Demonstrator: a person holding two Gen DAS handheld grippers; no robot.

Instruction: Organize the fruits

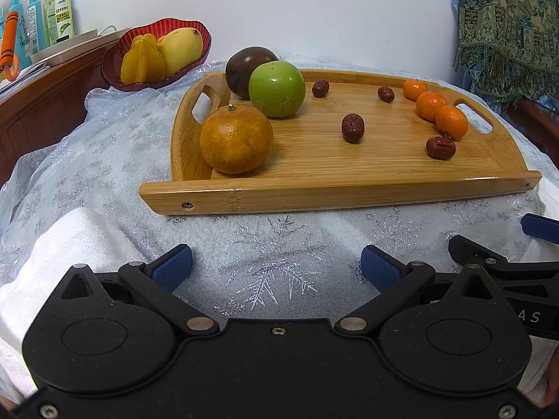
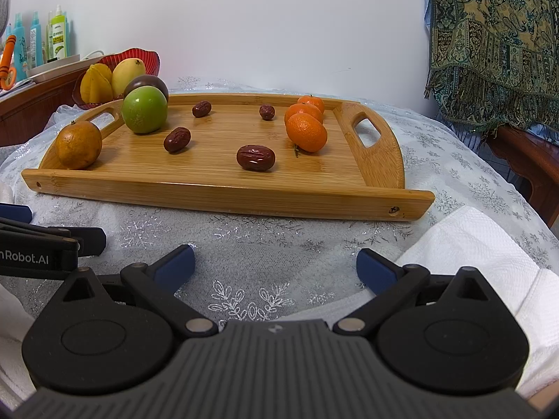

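A bamboo tray (image 1: 314, 174) with a straight-grained floor, low rims and cut-out handles is lying on a glittery snowflake cloth (image 1: 272, 272), its long axis running left to right. At its left end a dull, pitted orange (image 1: 236, 139) is sitting near, with a smooth green apple (image 1: 277, 89) and a dark purple round fruit (image 1: 244, 70) farther back. Four wrinkled red dates are lying scattered across the middle; the nearest date (image 2: 255, 157) is pointing roughly left-right. Three small glossy mandarins (image 2: 306, 132) are lining up at the right end, seemingly touching. Far left, a ribbed red bowl (image 1: 115, 66) is holding a starfruit (image 1: 142, 61) and a mango (image 1: 180, 49). The left gripper (image 1: 276, 267) and right gripper (image 2: 274, 265) are both hovering over bare cloth before the tray's near rim, blue-padded jaws spread wide, holding nothing.
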